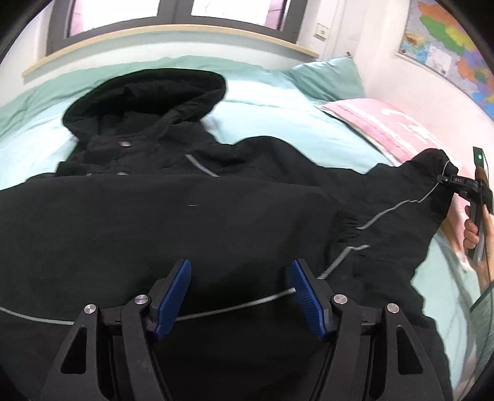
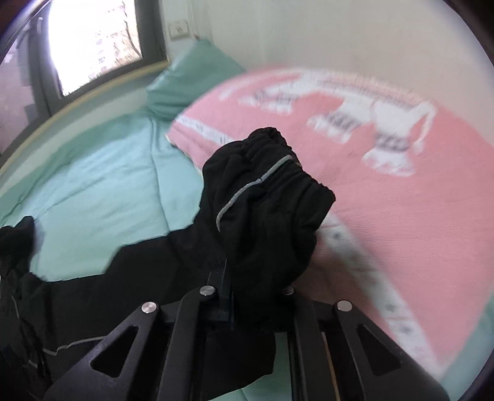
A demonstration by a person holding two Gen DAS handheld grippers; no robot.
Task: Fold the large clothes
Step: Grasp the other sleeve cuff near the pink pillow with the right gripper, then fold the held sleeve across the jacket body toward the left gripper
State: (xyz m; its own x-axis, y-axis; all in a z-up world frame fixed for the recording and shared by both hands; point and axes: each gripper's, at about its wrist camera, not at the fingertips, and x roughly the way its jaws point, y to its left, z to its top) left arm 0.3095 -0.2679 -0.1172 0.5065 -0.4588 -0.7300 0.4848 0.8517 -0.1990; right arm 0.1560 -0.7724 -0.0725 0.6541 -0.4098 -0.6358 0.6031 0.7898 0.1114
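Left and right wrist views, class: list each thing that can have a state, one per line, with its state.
Black coat: spread on bed, partly folded.
Sleeve: lifted, clamped.
Left hand-held gripper: open, above coat.
Right hand-held gripper: shut on sleeve.
Pink blanket: flat.

The jacket (image 1: 185, 216) lies on the bed (image 1: 262, 123), hood (image 1: 145, 95) toward the far window (image 1: 173, 12). A blanket (image 2: 386, 185) lies to its right, a pillow (image 1: 324, 77) at the far right.
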